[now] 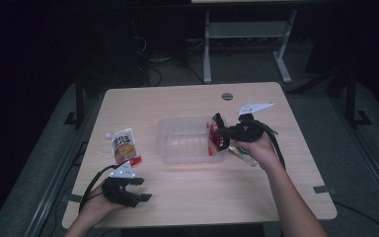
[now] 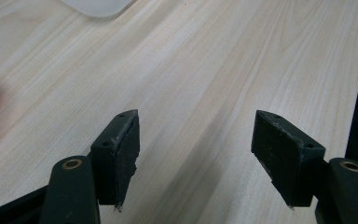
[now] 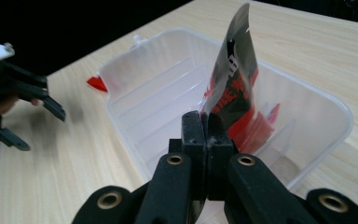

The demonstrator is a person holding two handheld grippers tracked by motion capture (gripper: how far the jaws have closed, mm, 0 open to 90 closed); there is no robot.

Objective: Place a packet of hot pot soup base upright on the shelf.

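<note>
The right tool (image 3: 207, 122) is clamped tight on a red-and-black sachet (image 3: 233, 88), holding it upright over the right end of the clear plastic bin (image 1: 185, 140). The left tool (image 1: 131, 188) rests open and empty on the tabletop (image 1: 202, 192) in front of the bin's left corner, a second pouch (image 1: 125, 146) lying left of the bin. Released tilted, the limp sachet could catch on the bin's rim and flop outside.

occlusion: red-black packet (image 3: 230, 88) lower edge hidden behind right gripper (image 3: 207, 128) pads; pouch (image 1: 125, 146) label too small to read | crop: clear bin (image 2: 98, 5) cut by top edge
</note>
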